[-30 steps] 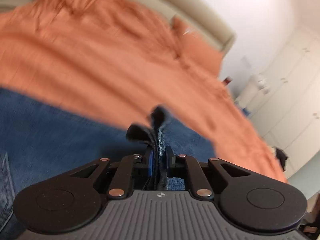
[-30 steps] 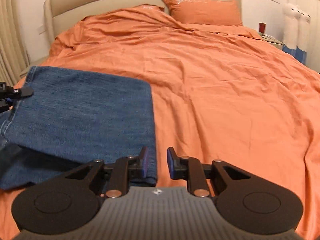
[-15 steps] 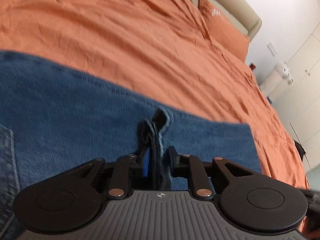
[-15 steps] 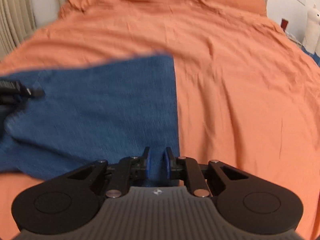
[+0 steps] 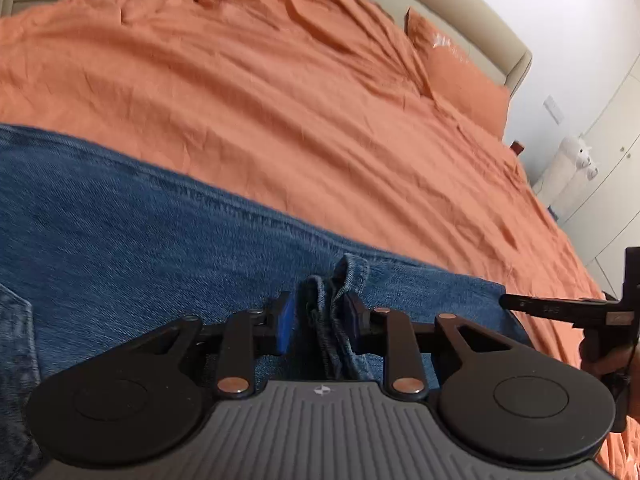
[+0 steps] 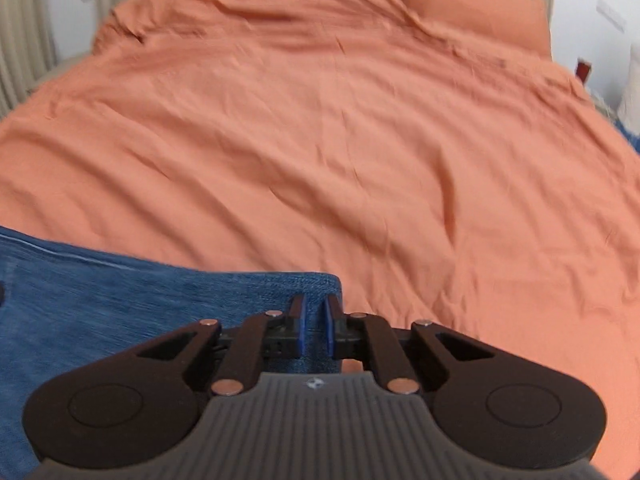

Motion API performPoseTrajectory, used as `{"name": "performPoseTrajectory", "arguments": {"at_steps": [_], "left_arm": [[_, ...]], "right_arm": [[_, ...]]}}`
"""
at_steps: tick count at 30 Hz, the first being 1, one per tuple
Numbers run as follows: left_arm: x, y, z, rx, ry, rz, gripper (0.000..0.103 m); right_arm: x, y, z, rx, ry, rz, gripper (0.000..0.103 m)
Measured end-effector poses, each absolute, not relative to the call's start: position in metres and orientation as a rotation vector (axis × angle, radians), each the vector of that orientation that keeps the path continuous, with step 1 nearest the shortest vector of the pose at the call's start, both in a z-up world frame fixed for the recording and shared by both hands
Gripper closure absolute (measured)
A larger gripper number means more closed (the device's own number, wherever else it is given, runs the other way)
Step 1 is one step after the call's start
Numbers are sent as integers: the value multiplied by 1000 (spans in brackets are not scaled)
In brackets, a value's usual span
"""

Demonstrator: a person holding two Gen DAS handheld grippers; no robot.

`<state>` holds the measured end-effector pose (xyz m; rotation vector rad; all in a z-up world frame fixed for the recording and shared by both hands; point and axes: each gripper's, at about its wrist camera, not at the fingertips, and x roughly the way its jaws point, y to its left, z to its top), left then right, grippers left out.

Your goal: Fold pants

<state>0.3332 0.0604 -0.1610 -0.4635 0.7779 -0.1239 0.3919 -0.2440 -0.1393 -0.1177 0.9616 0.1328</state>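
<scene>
Blue denim pants [image 5: 140,236] lie folded on the orange bedspread [image 5: 280,100]. In the left wrist view my left gripper [image 5: 318,312] has its jaws parted, with a bunched edge of the jeans [image 5: 340,280] standing loose between them. In the right wrist view my right gripper [image 6: 314,316] sits low over the right corner of the pants [image 6: 160,304], its jaws a narrow gap apart with denim showing through. The right gripper also shows at the right edge of the left wrist view [image 5: 560,304].
An orange pillow [image 5: 460,72] and a beige headboard [image 5: 480,12] are at the far end of the bed. White plush toys [image 5: 576,160] and white cupboards [image 5: 616,128] stand to the right of the bed.
My left gripper's jaws have opened and loosened the bunched denim edge. The right gripper has moved down and forward to the pants' right corner, its jaws narrowing.
</scene>
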Motion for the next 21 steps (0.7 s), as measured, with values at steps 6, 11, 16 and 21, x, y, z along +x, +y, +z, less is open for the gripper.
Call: {"name": "performPoseTrajectory", "arguments": {"at_steps": [6,11,16,21], "left_arm": [[339,58,-166,-445,810,-123,74],[331,60,-145,-419,787,-105,70],[318,60,-124,-337,762,-69,70],[293,52,-98,-199,714,-36,63]], "right_arm": [[390,-242,-157,-136,974,113,99],[363,-236,-124,-161,918,158,95],[300,-231,-96,-246,905,305,95],[251,-240,-95,-274,947,326,95]]}}
